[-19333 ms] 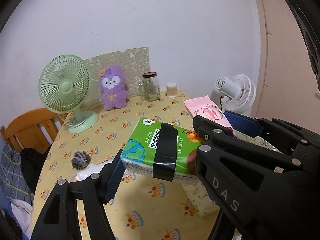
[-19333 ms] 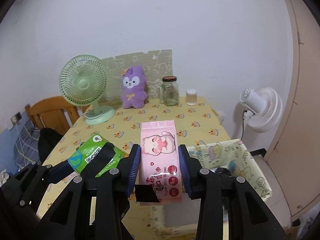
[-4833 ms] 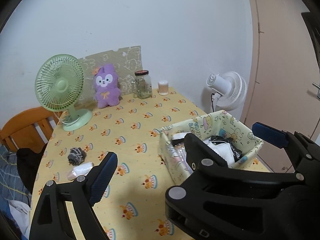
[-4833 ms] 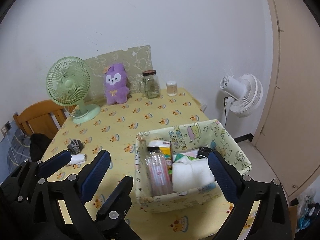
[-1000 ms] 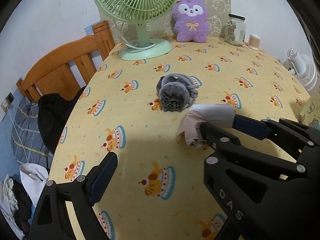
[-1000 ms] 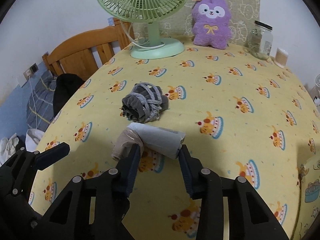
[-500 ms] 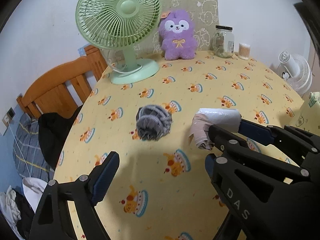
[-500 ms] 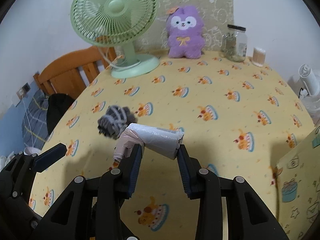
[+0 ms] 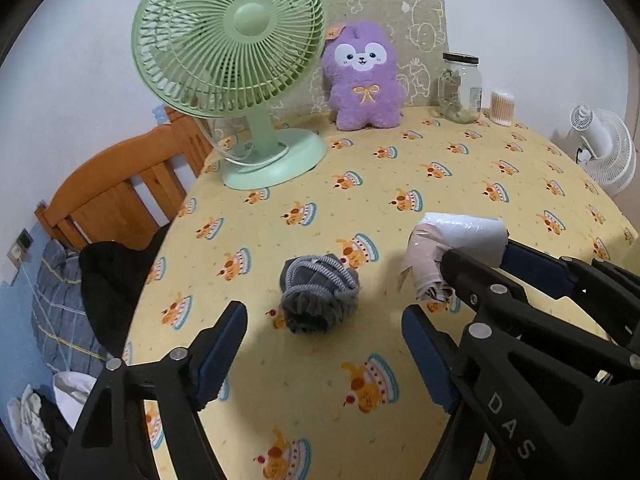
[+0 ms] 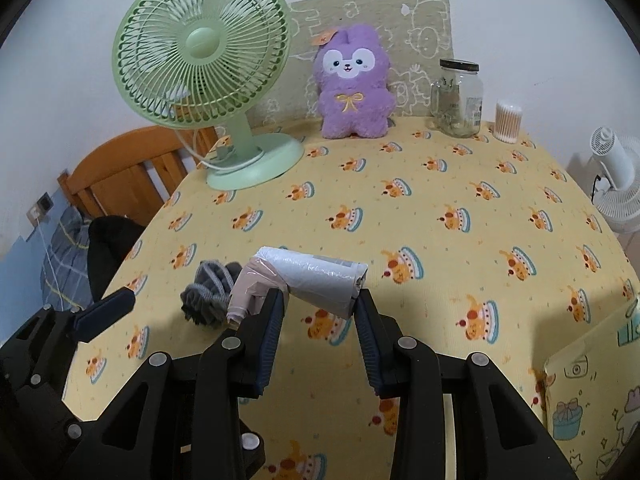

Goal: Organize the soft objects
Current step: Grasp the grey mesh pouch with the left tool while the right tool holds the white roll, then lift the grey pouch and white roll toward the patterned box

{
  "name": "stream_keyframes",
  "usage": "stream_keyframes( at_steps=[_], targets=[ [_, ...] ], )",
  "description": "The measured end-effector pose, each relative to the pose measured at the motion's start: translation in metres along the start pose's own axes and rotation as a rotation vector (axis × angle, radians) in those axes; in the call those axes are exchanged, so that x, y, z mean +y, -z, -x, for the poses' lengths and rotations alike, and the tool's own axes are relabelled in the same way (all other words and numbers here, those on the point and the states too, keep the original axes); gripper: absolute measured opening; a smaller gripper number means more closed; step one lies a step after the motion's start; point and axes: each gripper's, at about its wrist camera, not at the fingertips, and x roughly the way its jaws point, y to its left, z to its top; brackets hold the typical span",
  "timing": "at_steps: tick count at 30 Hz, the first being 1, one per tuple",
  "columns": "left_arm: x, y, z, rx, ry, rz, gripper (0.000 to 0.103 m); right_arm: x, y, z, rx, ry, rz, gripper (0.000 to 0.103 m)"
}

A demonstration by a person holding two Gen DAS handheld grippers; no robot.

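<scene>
My right gripper point(image 10: 318, 300) is shut on a white and pink plastic-wrapped roll point(image 10: 312, 276) and holds it above the yellow tablecloth point(image 10: 440, 184). The roll also shows in the left wrist view point(image 9: 456, 240), at the right. A grey knitted bundle point(image 9: 318, 298) lies on the cloth between and just ahead of the open fingers of my left gripper point(image 9: 324, 344). In the right wrist view the bundle point(image 10: 208, 292) lies left of the roll. A patterned fabric basket point(image 10: 592, 384) shows at the lower right.
A green desk fan point(image 9: 236, 60), a purple plush toy point(image 9: 362, 76), a glass jar point(image 9: 460, 88) and a cotton-swab tub point(image 9: 502, 106) stand at the table's back. A wooden chair point(image 9: 120, 192) with dark clothes is left. A white floor fan point(image 9: 604, 148) is right.
My right gripper has lifted the roll off the cloth and drawn it back. My left gripper has moved towards the grey bundle, which now lies between its open fingers.
</scene>
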Motion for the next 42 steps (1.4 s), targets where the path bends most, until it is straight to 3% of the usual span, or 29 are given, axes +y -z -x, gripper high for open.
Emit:
stream_keyframes(
  at_steps=[8, 13, 21, 29, 42],
  targets=[
    [0.011, -0.008, -0.033, 0.065, 0.041, 0.06, 0.068, 0.004, -0.011, -0.015, -0.01, 0.01, -0.011, 0.04],
    [0.011, -0.004, -0.05, 0.106, 0.045, 0.069, 0.059, 0.003, -0.008, -0.031, 0.026, 0.006, -0.017, 0.04],
    [0.015, -0.002, -0.057, 0.092, 0.036, 0.095, 0.047, 0.002, -0.005, -0.048, 0.058, -0.006, -0.02, 0.04],
    [0.013, 0.0, -0.043, 0.063, 0.029, 0.086, 0.045, 0.001, -0.004, -0.045, 0.056, -0.012, -0.026, 0.04],
    [0.011, 0.017, -0.004, 0.032, 0.019, 0.123, 0.045, 0.006, 0.006, -0.004, 0.031, -0.011, 0.016, 0.04]
  ],
)
